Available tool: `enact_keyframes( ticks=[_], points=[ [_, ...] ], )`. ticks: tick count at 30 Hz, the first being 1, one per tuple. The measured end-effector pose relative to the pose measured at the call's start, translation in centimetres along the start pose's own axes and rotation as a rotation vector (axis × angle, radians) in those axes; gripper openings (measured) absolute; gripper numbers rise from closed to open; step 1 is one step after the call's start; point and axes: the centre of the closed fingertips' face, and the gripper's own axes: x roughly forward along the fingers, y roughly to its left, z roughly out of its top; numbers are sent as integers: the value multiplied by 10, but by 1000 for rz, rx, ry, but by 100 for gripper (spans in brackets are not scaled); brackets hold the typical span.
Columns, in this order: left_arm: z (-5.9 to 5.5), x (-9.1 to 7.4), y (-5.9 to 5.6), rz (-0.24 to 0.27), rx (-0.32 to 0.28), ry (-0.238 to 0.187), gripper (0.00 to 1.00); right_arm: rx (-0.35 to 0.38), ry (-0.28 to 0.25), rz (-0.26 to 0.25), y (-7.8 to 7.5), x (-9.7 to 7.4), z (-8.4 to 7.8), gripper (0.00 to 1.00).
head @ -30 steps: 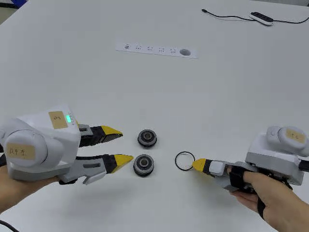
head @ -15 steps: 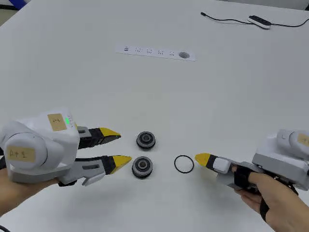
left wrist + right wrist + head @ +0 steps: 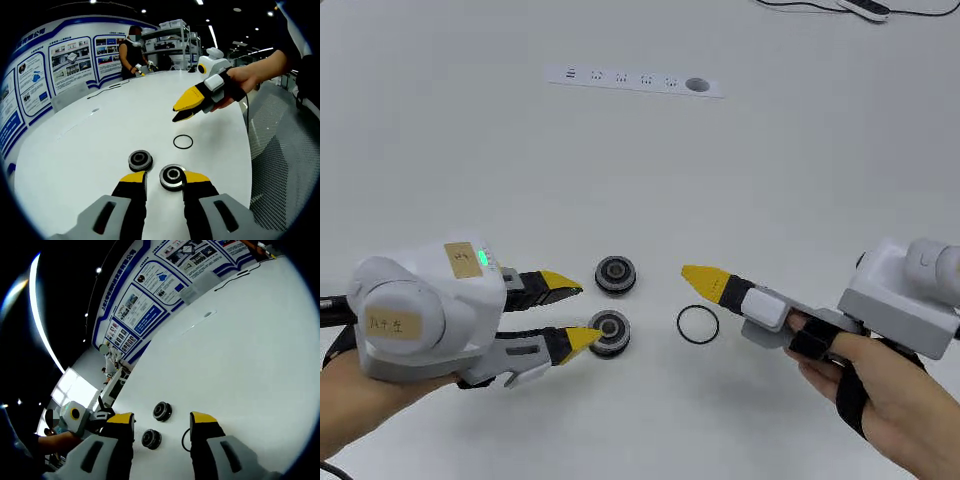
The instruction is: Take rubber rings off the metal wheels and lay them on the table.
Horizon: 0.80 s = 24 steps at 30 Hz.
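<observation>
Two small metal wheels with dark outer rims sit side by side on the white table point(image 3: 770, 180): the far wheel point(image 3: 616, 274) point(image 3: 140, 160) point(image 3: 162, 410) and the near wheel point(image 3: 610, 330) point(image 3: 173, 177) point(image 3: 151, 438). A loose black rubber ring point(image 3: 698, 325) point(image 3: 183, 141) point(image 3: 186, 439) lies flat to their right. My left gripper point(image 3: 572, 311) point(image 3: 165, 178) is open, and its lower jaw tip is at the near wheel's left edge. My right gripper point(image 3: 705, 282) point(image 3: 162, 418) hovers open just above the ring, holding nothing; the left gripper view shows it point(image 3: 186, 107) lifted off the table.
A white power strip point(image 3: 635, 80) lies flat far across the table. A black cable with a remote-like device point(image 3: 865, 8) is at the far right edge. A person stands at the table's far end in the left gripper view point(image 3: 134, 52).
My right gripper has lifted from beside the ring and come leftward, above it. My left gripper has edged right, up to the near wheel. The ring and wheels lie where they were.
</observation>
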Motion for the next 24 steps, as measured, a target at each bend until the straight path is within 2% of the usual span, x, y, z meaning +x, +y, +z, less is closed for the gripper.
enact_keyframes(
  ticks=[5,10,16,24],
  points=[
    [0,9,-3,-8,10,8,26,-68,62,83,18,5,-18,55],
    [-5,16,-8,-29,20,28,24,-77,106,142,29,11,-30,59],
    [-6,17,-10,-41,7,25,20,-86,154,167,33,17,-38,58],
    [-7,20,-12,-52,3,25,17,-90,178,190,38,21,-45,59]
  ],
)
